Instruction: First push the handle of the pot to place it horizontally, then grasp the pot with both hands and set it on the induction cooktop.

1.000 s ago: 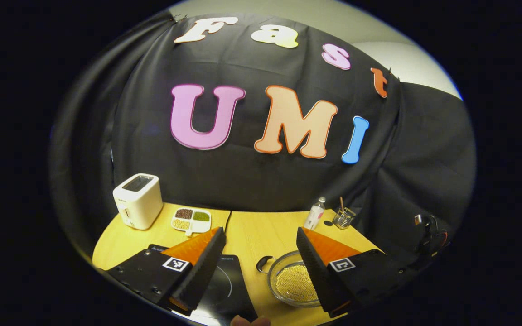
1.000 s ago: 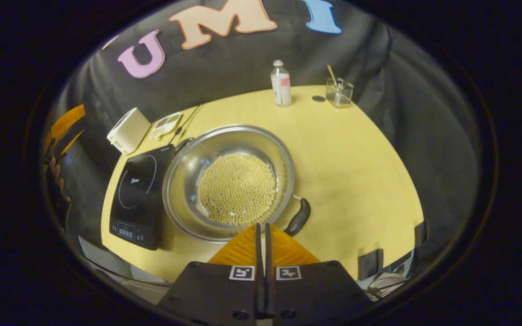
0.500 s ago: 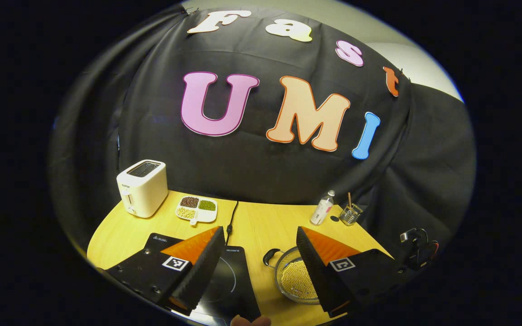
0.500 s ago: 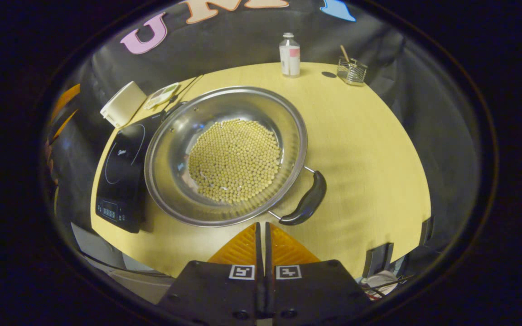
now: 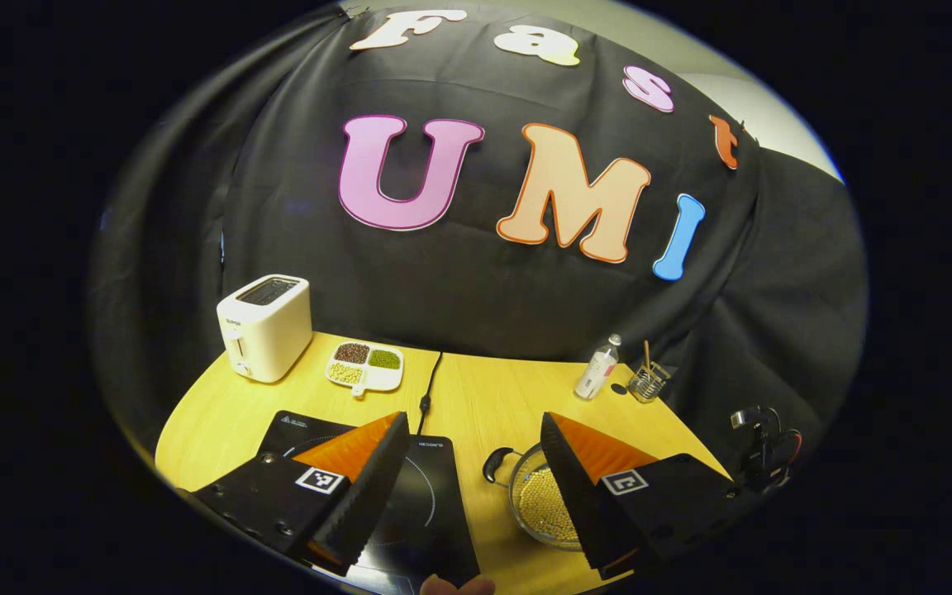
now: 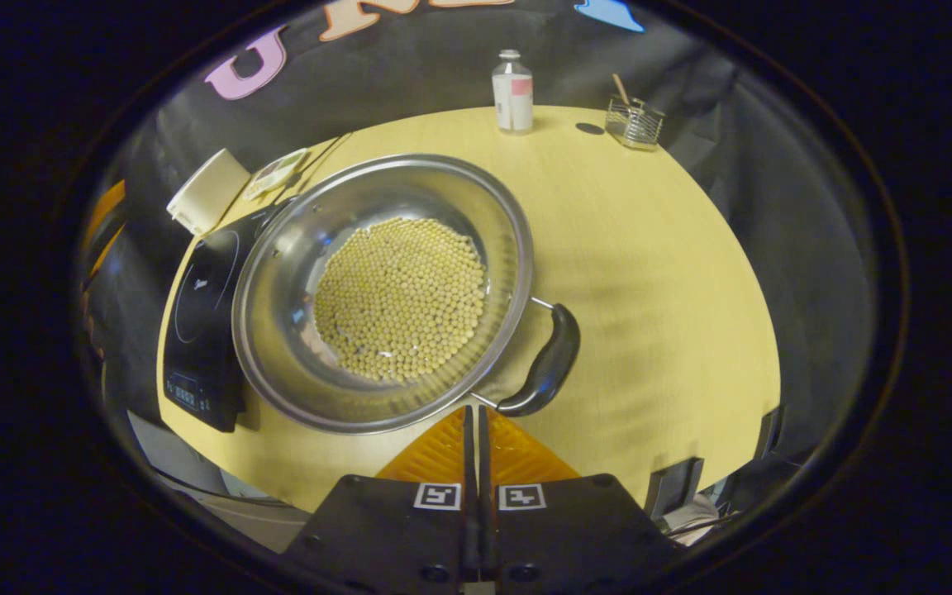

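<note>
Right now your right claw (image 6: 473, 413) has its fingers together, empty, just near the one pot (image 6: 383, 289) and one of its two black handles (image 6: 542, 364). That pot, full of beans, sits on the table (image 6: 658, 273) beside one induction cooktop (image 6: 203, 314). Your left claw (image 5: 476, 430) is spread apart above the cooktop. Farther back stand one toaster (image 5: 265, 325), one divided dish (image 5: 364, 368), one bottle (image 6: 512, 91) and one glass holder (image 6: 635, 124).

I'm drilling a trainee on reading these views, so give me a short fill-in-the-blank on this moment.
1. The pot holds small yellow ____.
2. The right hand-held gripper has its fingers ____.
3. The left hand-held gripper has its fingers ____.
4. The pot stands on the table beside the induction ____.

Missing words: beans; shut; open; cooktop
</note>
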